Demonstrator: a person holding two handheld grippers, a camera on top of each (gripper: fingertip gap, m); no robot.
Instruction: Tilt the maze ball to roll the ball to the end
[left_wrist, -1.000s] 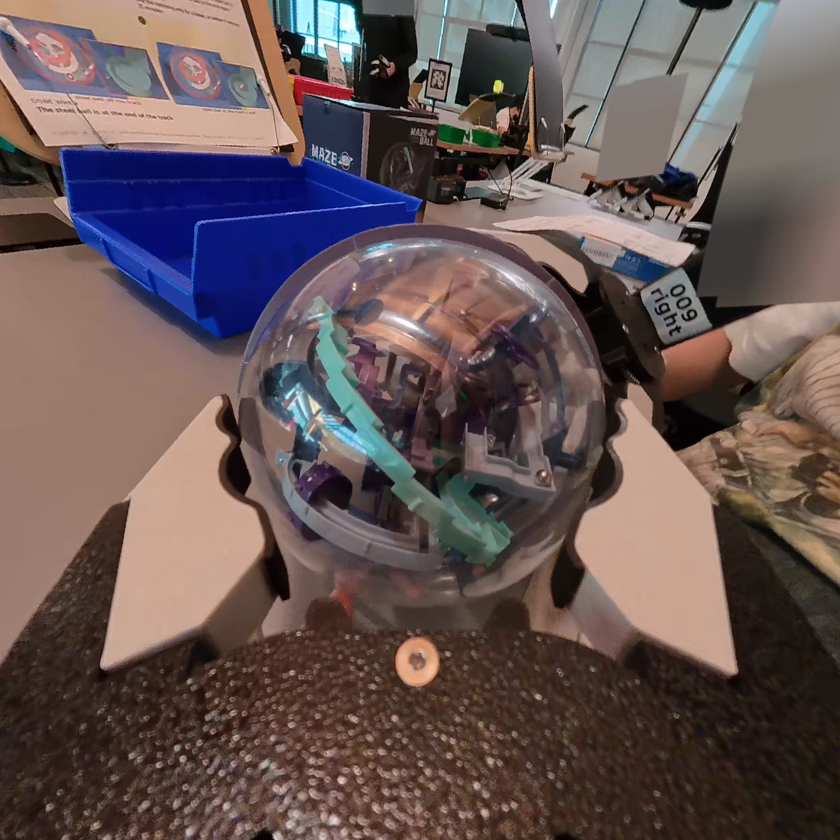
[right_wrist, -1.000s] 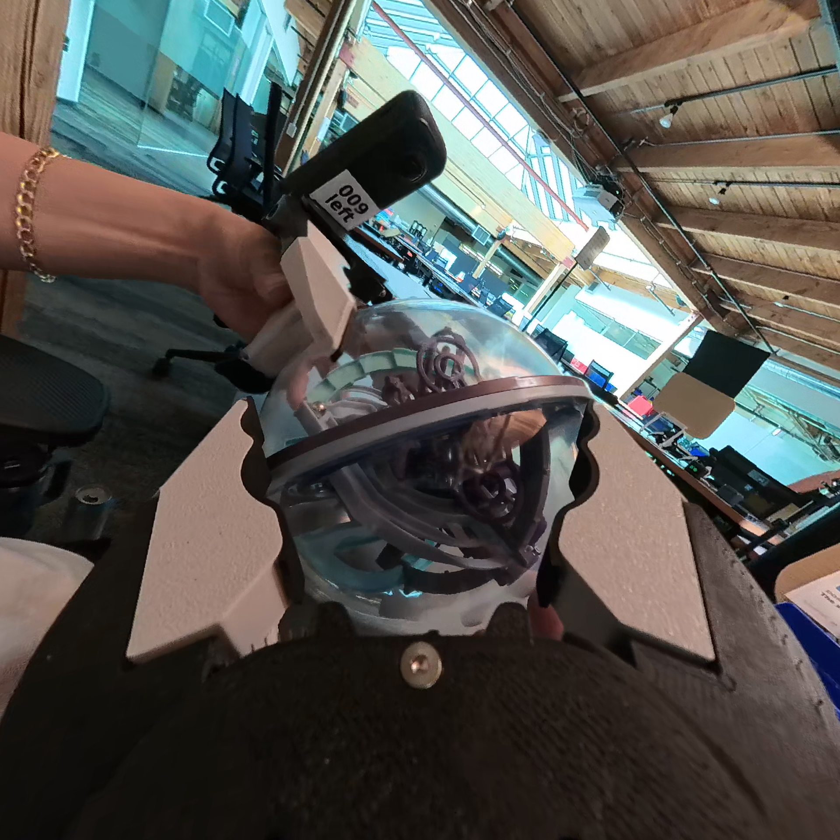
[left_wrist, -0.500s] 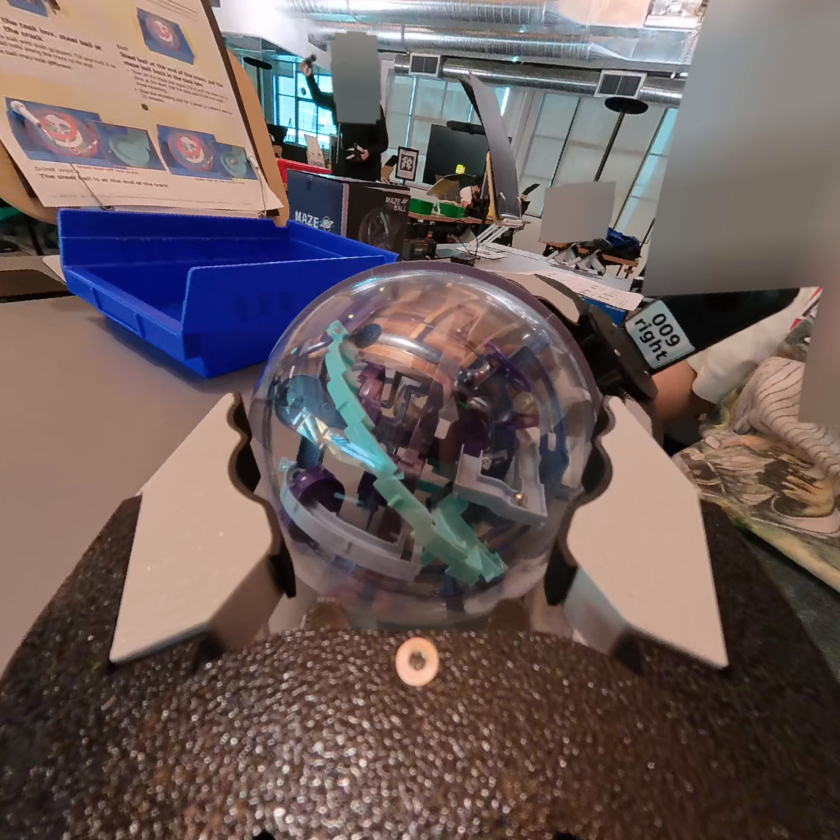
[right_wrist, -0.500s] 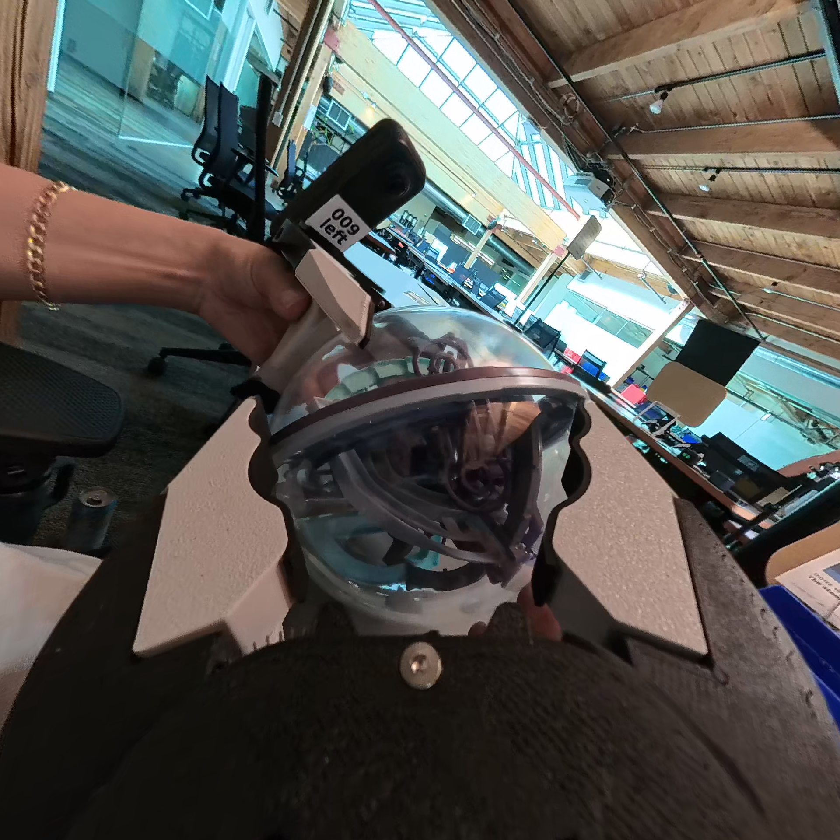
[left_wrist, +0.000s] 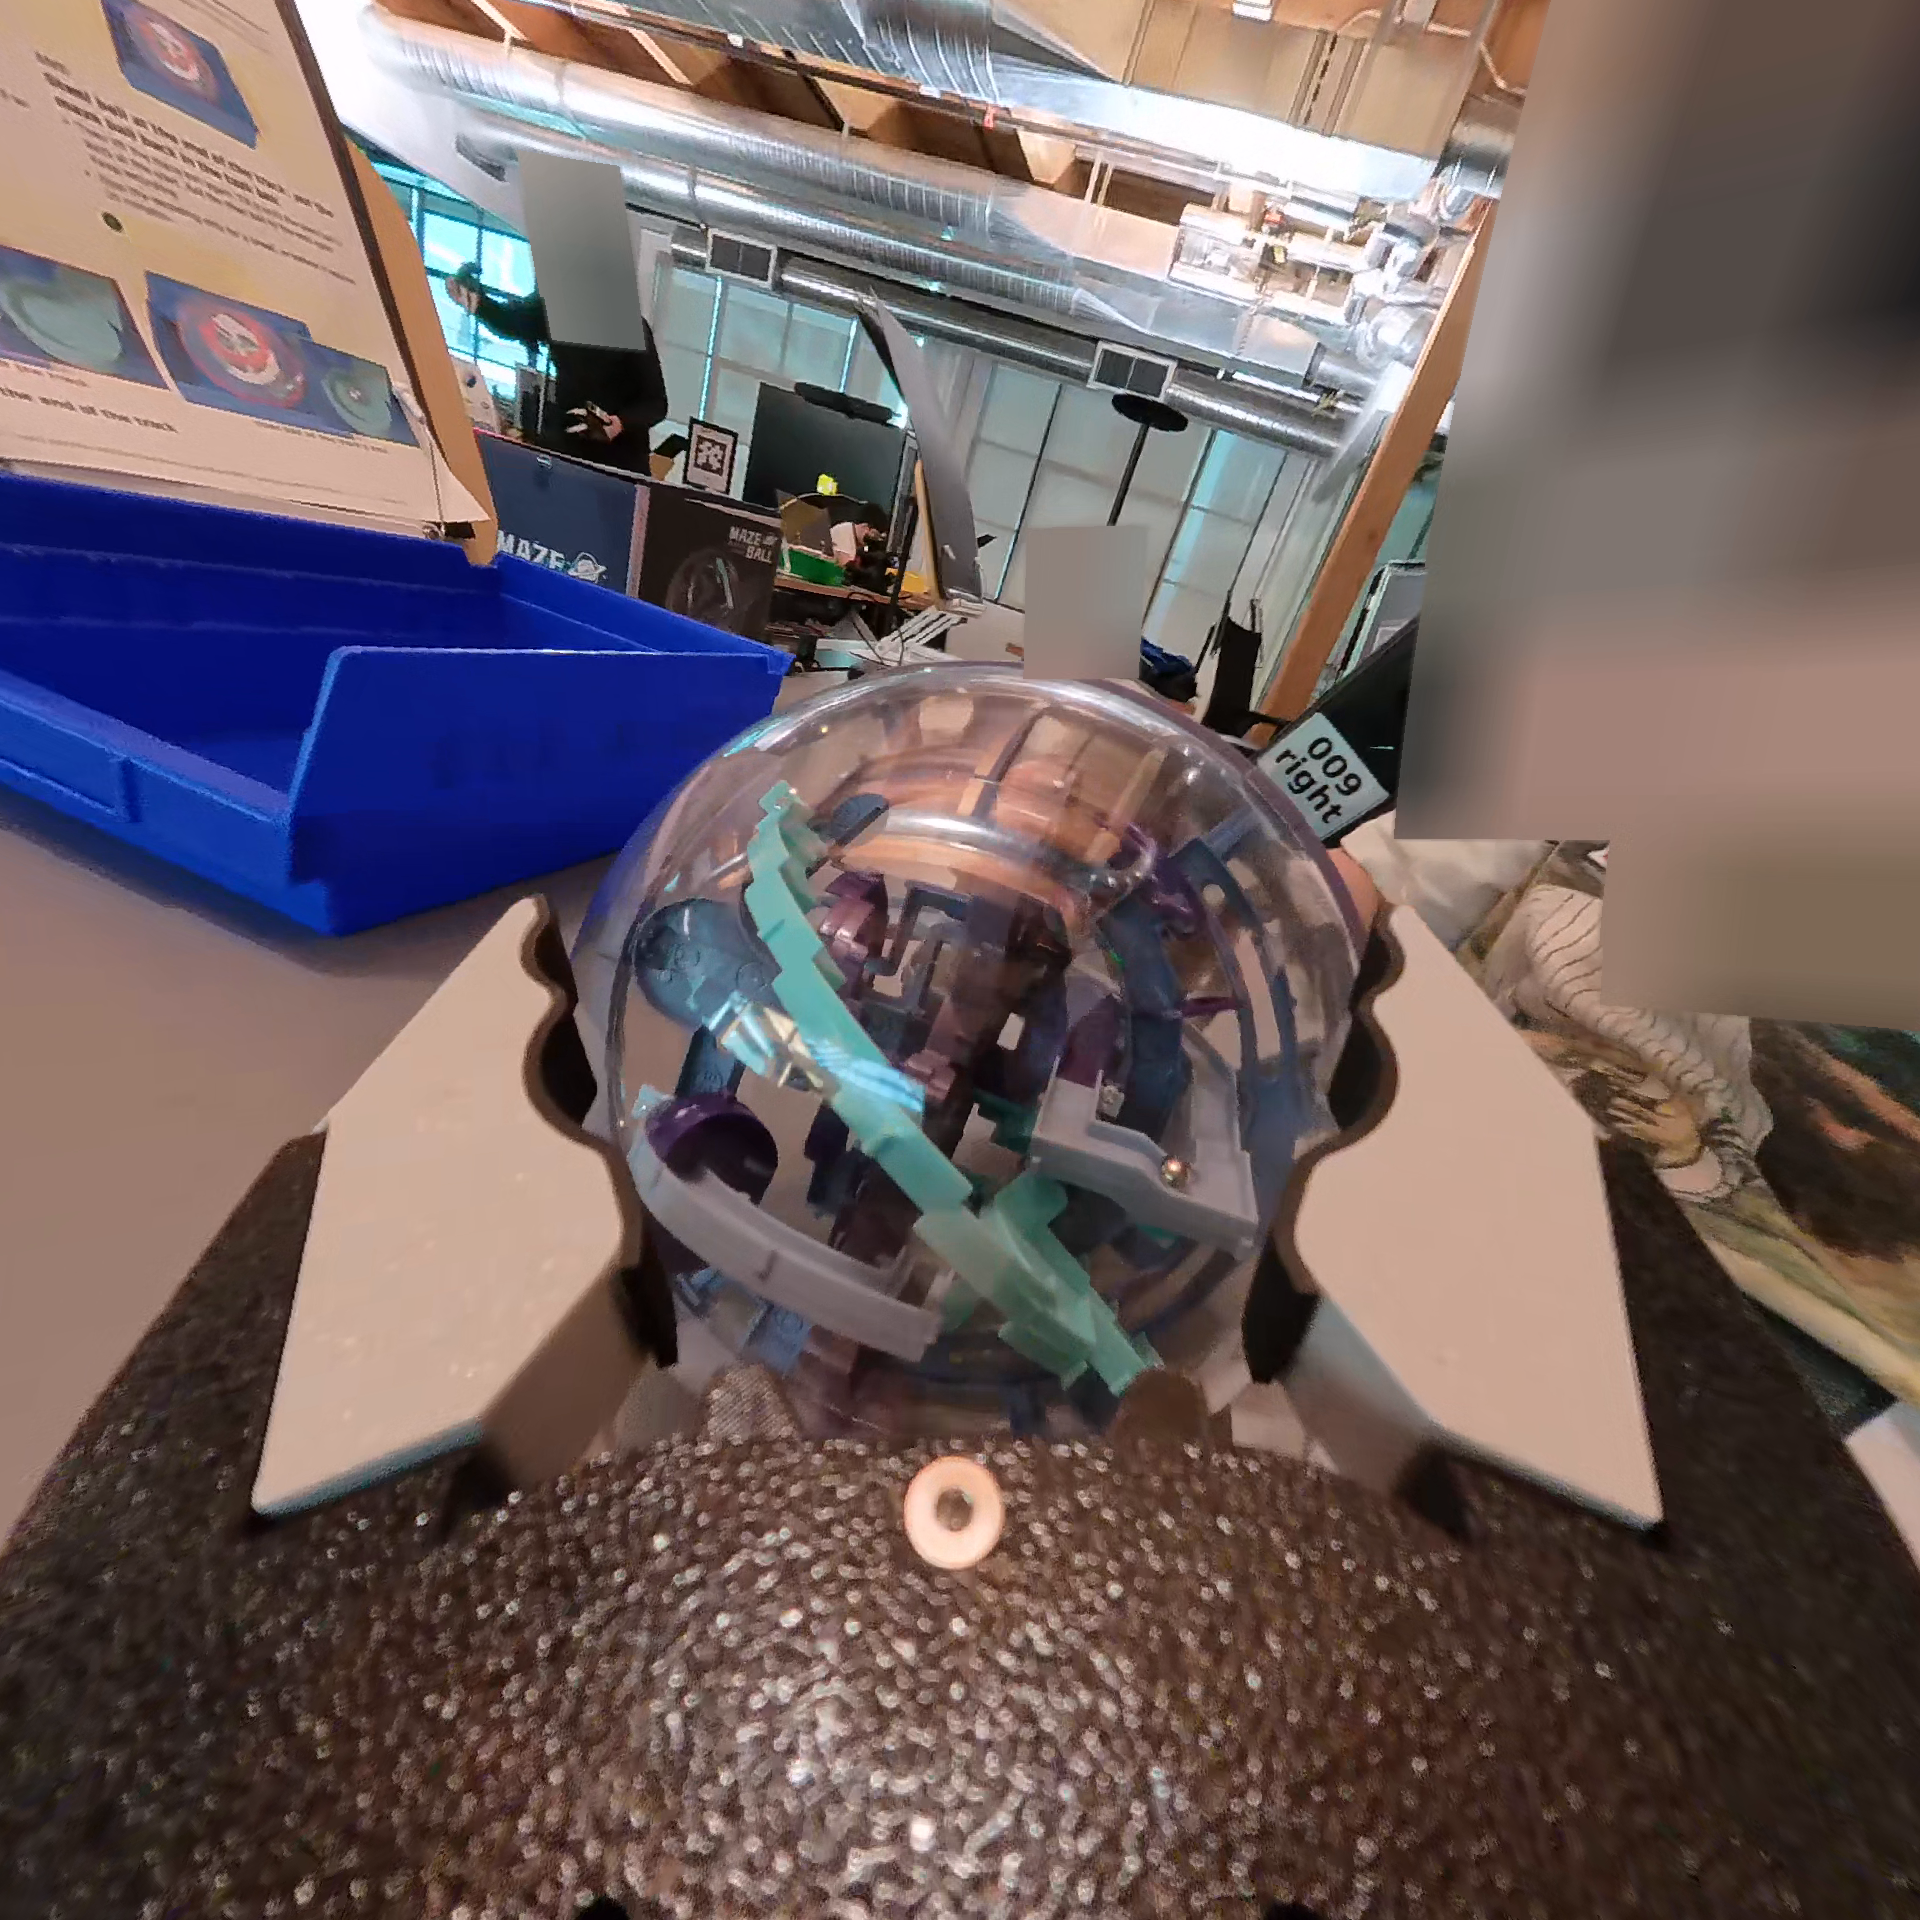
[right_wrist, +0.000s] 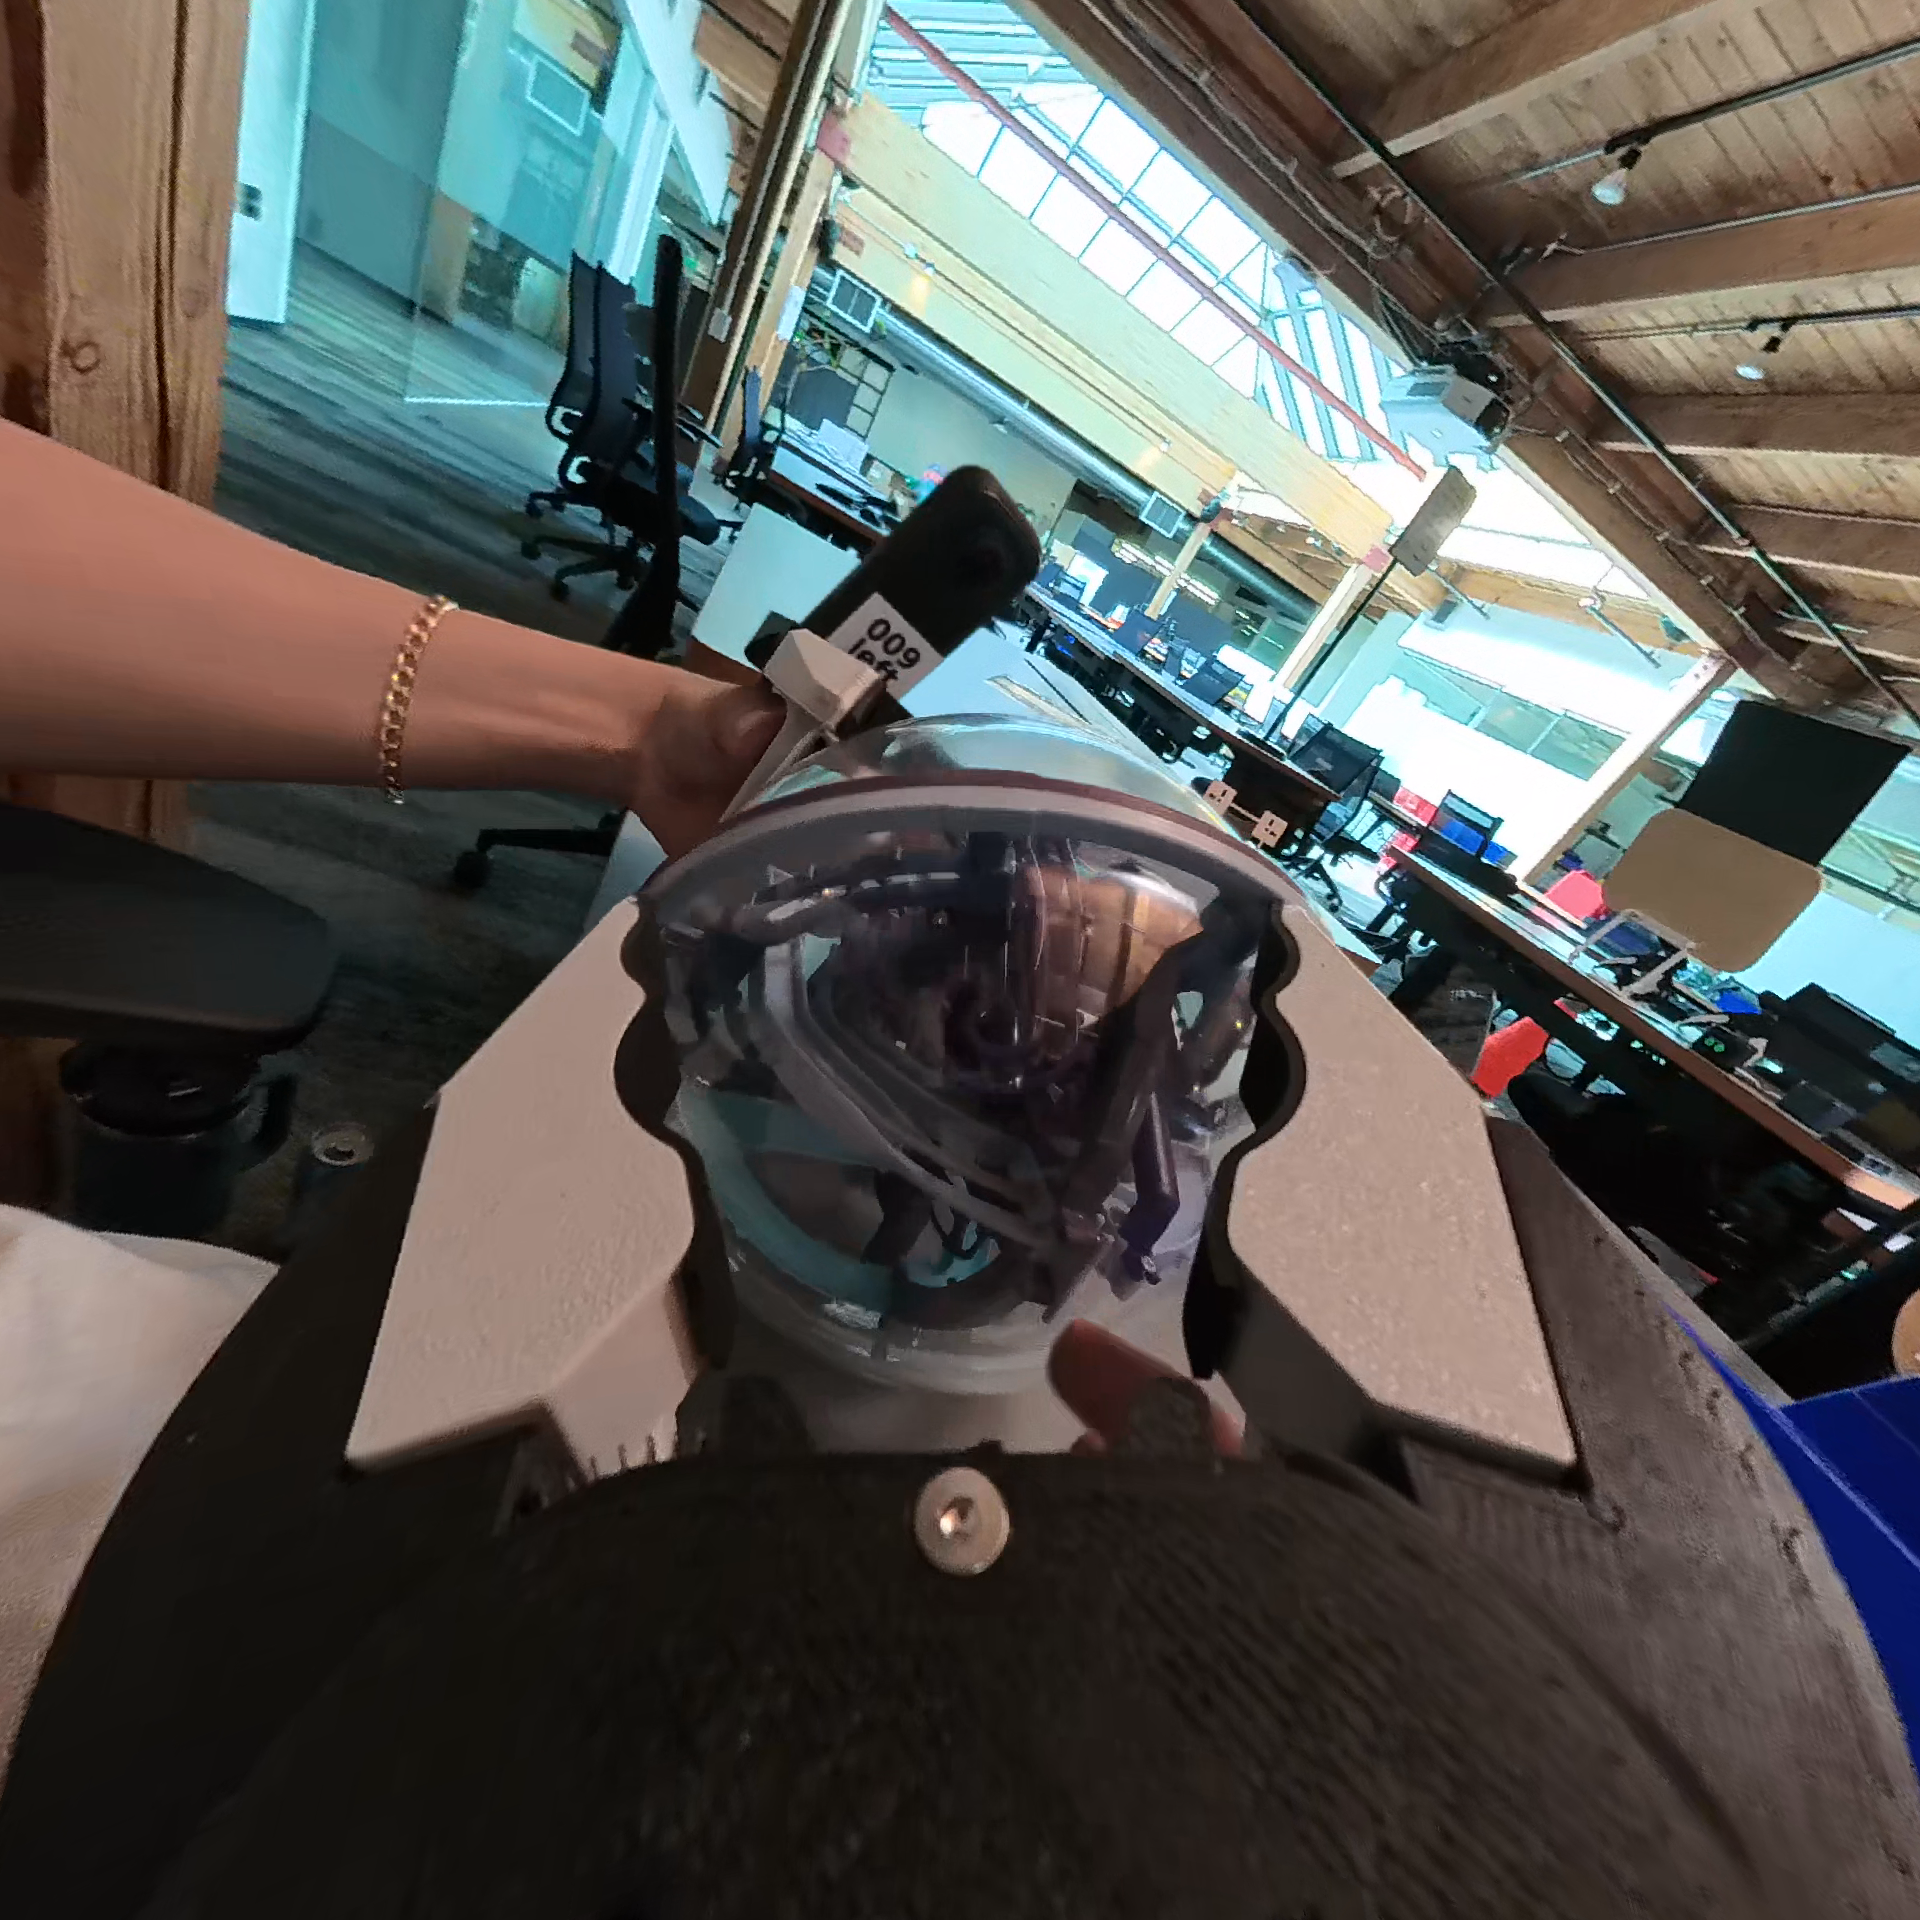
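The maze ball (left_wrist: 961, 1049) is a clear sphere with teal, grey and purple tracks inside. It is held in the air between both grippers. My left gripper (left_wrist: 956, 1039) is shut on it from one side, my right gripper (right_wrist: 951, 1049) from the opposite side. The maze ball fills the middle of the right wrist view (right_wrist: 951, 1060). A small steel ball (left_wrist: 1175, 1171) rests on a grey track ledge at the ball's right. The right gripper's camera end (left_wrist: 1325, 779) shows behind the sphere. The left gripper's body (right_wrist: 914, 613) and the hand holding it show beyond the sphere.
A blue plastic bin (left_wrist: 343, 727) stands on the grey table (left_wrist: 156, 1039) at the left, with a cardboard sheet of printed instructions (left_wrist: 208, 239) leaning behind it. A dark product box (left_wrist: 675, 566) stands further back. Patterned cloth (left_wrist: 1766, 1143) lies at the right. A blue bin corner (right_wrist: 1849, 1496) shows in the right wrist view.
Both grippers have tilted the maze ball: the left wrist view has pitched upward and the right wrist view has rolled. The steel ball has stayed on its grey ledge.
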